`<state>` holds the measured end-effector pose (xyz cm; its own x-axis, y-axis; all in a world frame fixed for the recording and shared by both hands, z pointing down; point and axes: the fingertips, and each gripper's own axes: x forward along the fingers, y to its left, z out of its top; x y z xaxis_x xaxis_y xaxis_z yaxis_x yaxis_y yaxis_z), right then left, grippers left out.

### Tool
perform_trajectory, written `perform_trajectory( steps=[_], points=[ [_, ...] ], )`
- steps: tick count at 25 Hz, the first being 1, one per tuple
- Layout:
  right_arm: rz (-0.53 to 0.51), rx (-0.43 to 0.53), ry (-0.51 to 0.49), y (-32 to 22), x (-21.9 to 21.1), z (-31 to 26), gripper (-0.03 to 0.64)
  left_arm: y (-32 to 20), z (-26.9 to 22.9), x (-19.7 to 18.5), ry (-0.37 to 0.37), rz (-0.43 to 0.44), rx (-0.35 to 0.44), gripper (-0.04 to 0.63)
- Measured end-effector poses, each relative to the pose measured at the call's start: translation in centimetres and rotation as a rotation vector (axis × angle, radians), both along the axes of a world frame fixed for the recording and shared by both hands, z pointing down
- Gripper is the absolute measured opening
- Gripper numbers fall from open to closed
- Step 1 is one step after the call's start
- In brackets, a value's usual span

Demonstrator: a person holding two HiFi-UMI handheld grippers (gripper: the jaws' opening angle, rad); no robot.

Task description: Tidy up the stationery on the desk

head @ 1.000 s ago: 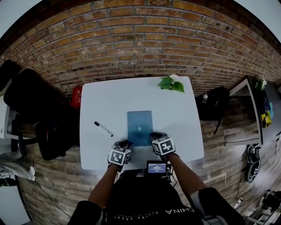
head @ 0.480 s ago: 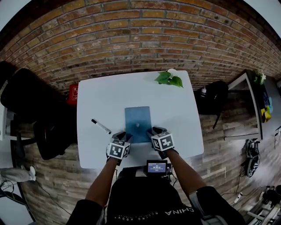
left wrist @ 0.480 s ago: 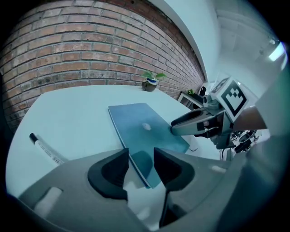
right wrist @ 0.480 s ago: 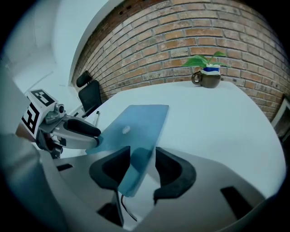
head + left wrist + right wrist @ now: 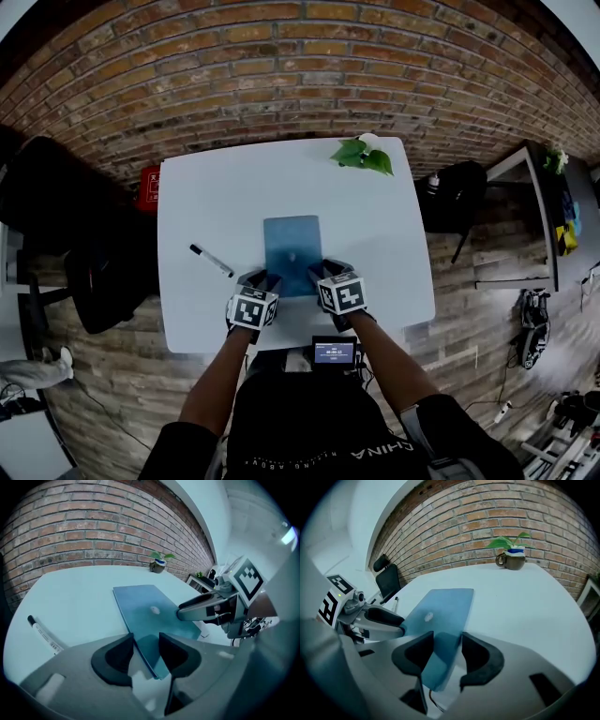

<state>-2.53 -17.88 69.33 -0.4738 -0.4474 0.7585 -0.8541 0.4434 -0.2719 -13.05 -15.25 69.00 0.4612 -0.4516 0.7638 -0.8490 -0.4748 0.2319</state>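
Left gripper and right gripper loosened at the near edge of the blue notebook

The notebook lies flat at the centre of the white desk, and both grippers sit side by side at its lower edge. The jaws of each have just been opening and now stand wide apart, with a near corner of the notebook between them, not clamped. A marker lies to the notebook's left. A potted plant stands at the desk's upper right.
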Motion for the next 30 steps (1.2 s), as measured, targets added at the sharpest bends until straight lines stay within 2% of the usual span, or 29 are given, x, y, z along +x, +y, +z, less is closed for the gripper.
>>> perform_trajectory(
  steps=[7, 15, 24, 30],
  points=[
    [0.025, -0.014, -0.016, 0.0, -0.1, 0.1, 0.178, 0.0, 0.0, 0.1, 0.009, -0.005, -0.003, 0.163],
    [0.048, -0.02, -0.039, -0.4, 0.5, -1.0, 0.114, 0.0, 0.1, 0.0, 0.006, 0.001, 0.004, 0.163],
    [-0.002, 0.047, -0.057, 0.0, -0.1, -4.2, 0.068, 0.1, 0.2, -0.1, 0.009, 0.004, -0.007, 0.161],
    [-0.075, 0.114, -0.08, 0.6, -2.2, -7.6, 0.054, 0.2, 0.1, -0.3, 0.015, 0.004, -0.013, 0.161]
  ],
)
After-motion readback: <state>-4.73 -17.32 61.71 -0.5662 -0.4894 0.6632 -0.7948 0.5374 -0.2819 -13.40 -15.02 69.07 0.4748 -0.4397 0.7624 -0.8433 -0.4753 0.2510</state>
